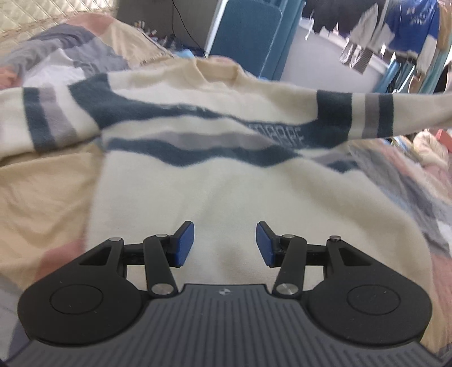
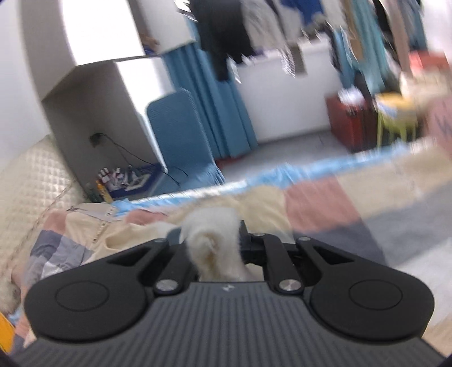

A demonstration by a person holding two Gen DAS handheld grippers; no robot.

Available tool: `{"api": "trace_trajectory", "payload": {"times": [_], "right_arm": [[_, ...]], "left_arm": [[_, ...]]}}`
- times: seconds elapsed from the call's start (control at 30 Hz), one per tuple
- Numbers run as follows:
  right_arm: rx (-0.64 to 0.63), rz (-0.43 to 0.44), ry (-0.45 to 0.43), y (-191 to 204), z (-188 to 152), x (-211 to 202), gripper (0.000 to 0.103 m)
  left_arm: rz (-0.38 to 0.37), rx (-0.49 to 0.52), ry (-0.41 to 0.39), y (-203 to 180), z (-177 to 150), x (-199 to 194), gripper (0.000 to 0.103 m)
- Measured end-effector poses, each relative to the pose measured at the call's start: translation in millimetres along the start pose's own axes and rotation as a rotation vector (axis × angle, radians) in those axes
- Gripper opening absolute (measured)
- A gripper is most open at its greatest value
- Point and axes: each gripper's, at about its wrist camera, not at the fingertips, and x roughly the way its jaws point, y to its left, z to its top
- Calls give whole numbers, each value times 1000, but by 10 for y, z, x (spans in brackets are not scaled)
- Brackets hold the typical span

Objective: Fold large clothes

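A cream sweater (image 1: 226,192) with dark teal and grey stripes lies front-up on the bed, collar at the far side. Its left sleeve lies across the bedspread; its right sleeve (image 1: 381,113) is lifted and stretched out to the right, off the bed. My left gripper (image 1: 225,244) is open and empty, just above the sweater's lower body. My right gripper (image 2: 212,242) is shut on a bunched piece of cream sweater cloth (image 2: 214,240), held above the bed. The pads are hidden by the cloth.
A patchwork bedspread (image 1: 42,180) in cream, pink and grey covers the bed. A quilted headboard (image 2: 28,180) is at the left. Beyond the bed are a blue chair (image 2: 180,130), blue curtain, red box (image 2: 350,124) and hanging clothes (image 1: 409,25).
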Motion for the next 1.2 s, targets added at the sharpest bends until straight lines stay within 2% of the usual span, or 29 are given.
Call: {"api": "trace_trajectory", "payload": {"times": [0.13,0.27,0.37,0.5,0.6,0.67,0.77,0.9,0.97,1.03,1.1,1.13,1.2], "right_arm": [[-221,7,-59,786,188,-118,9],[-510,42,-101,1702,-14,-56,9],[-635,112,-79,2252,-356,78,10],[-688,251,0,2765,-976,295,10],[-729,308,69,3044,-1510,444,11],[-740,354,107,3141,-1866,564,11],[-713,399,147,3235,-2226,630,12],[-653,427,253,3207,-2396,706,17],[-604,423,286,3113,-2393,716,33],[-537,445,329,2977,-2348,734,41],[-488,467,369,2832,-2320,739,43],[-465,474,379,2749,-2305,706,47],[-424,486,386,2586,-2295,633,62]], "left_arm": [[-10,-41,-45,147,15,-254,55],[-18,-93,-88,325,81,-470,55],[-20,-132,-136,471,145,-632,55],[-11,-182,-190,706,224,-786,55],[-18,-231,-200,897,276,-827,55],[-7,-256,-204,1010,305,-830,55],[-10,-290,-193,1155,345,-779,55],[-17,-305,-177,1250,351,-718,55],[-21,-310,-174,1259,354,-697,55],[-32,-316,-173,1257,361,-687,55],[-42,-320,-173,1243,365,-676,55],[-47,-318,-171,1229,359,-678,55],[-57,-318,-167,1190,342,-676,56]]}}
